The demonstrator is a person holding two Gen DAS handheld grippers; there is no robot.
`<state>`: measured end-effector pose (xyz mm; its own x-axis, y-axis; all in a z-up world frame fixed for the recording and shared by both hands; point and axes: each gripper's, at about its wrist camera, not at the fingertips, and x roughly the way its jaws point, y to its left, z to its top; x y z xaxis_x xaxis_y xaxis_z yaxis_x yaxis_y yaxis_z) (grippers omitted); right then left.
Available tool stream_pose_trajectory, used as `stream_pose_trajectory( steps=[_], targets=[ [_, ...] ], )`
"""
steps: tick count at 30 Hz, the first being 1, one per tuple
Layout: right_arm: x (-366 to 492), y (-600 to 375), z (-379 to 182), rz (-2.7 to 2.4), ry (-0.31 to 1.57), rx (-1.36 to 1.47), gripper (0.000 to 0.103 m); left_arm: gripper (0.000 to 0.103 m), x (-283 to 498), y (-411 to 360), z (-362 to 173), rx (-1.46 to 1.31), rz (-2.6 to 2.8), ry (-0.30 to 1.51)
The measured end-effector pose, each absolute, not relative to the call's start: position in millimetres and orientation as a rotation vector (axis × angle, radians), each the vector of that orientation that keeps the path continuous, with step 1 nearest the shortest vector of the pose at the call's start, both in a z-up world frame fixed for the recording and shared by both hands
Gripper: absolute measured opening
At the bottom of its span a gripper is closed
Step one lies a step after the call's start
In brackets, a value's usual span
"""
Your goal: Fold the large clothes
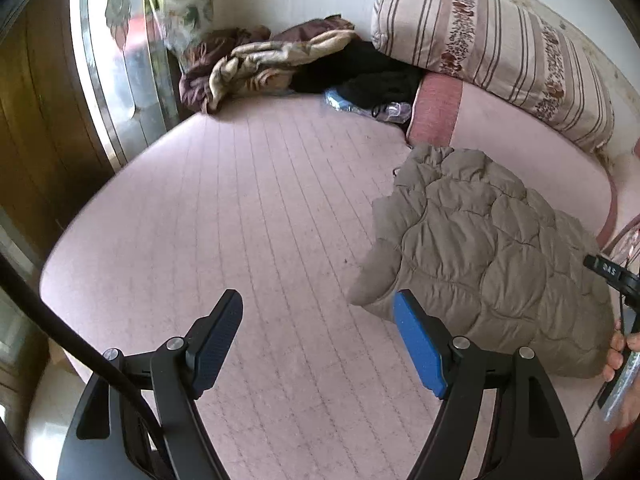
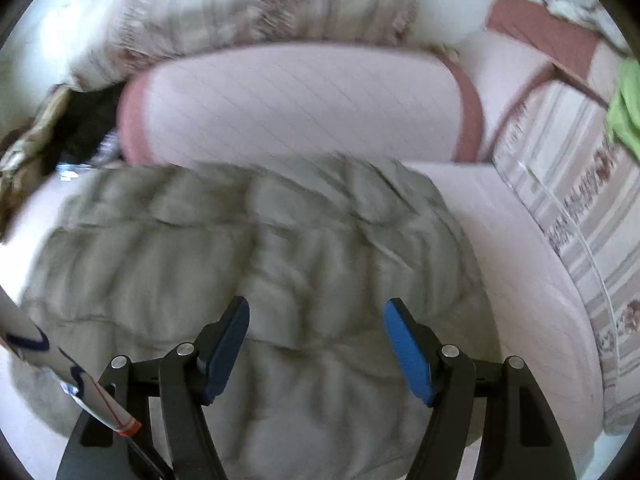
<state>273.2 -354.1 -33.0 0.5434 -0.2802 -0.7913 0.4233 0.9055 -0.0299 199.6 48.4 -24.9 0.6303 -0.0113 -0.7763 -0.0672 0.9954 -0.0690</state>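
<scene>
left wrist only: clothes heap [image 1: 280,60]; both views: folded jacket [image 2: 256,264], fingers [image 1: 416,344] wide, empty

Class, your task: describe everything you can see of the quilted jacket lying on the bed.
The quilted jacket is a puffy, grey-brown padded garment stitched into rounded, scale-like pockets, with a slightly shiny fabric. It lies folded into a compact, roughly rectangular bundle on the pink striped bedsheet, just in front of a pink bolster. One rounded flap sticks out at its near left corner. Neither the left claw nor the right claw grips it; both are open, the right one above it.
</scene>
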Motion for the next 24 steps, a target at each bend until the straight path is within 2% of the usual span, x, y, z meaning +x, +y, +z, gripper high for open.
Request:
stream_pose_trajectory(
  steps=[4,10,13,24],
  targets=[
    [292,-302,-27,-0.312,0.899,0.127,0.075,0.077,198,52,-33,-0.089,0.024,0.902],
    [340,-240,-89,-0.26,1.051,0.016,0.075,0.077,199,67,-37,-0.089,0.064,0.913],
    [346,-228,-97,-0.261,1.049,-0.108,0.076,0.077,199,72,-37,-0.1,0.077,0.92],
    [262,-338,-43,-0.263,1.001,0.174,0.079,0.077,181,44,-18,-0.046,0.041,0.887]
  ],
)
